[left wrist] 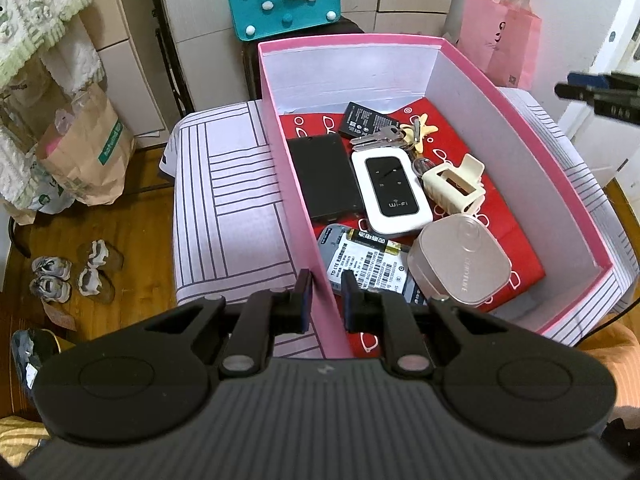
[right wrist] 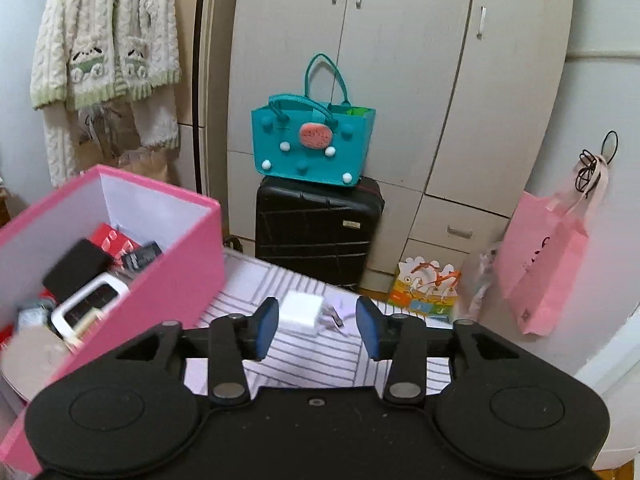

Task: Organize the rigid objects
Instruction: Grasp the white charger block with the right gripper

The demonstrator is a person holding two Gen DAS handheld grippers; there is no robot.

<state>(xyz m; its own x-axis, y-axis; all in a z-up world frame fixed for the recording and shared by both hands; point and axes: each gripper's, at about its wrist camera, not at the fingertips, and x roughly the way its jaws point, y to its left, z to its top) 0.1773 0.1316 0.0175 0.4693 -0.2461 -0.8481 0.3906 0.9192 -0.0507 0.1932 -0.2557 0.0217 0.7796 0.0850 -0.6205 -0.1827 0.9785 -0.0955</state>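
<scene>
A pink box (left wrist: 296, 184) stands on a striped cloth (left wrist: 228, 200). It holds a black phone (left wrist: 324, 176), a white Wi-Fi router (left wrist: 390, 194), keys (left wrist: 380, 138), a cream hair claw (left wrist: 454, 186), a beige case (left wrist: 460, 264), batteries (left wrist: 374, 240) and a black battery pack (left wrist: 366, 120). My left gripper (left wrist: 326, 300) straddles the box's near left wall, its jaws narrowly apart, touching nothing. My right gripper (right wrist: 318, 328) is open and empty above the cloth, with a white charger (right wrist: 302, 312) lying between and beyond its fingers. The box (right wrist: 176, 264) is to its left.
A teal felt bag (right wrist: 312, 144) sits on a black suitcase (right wrist: 316, 232) behind the table, before a wardrobe. A pink paper bag (right wrist: 540, 264) hangs at right. Brown paper bags (left wrist: 86, 156) and shoes (left wrist: 72, 276) are on the wooden floor at left.
</scene>
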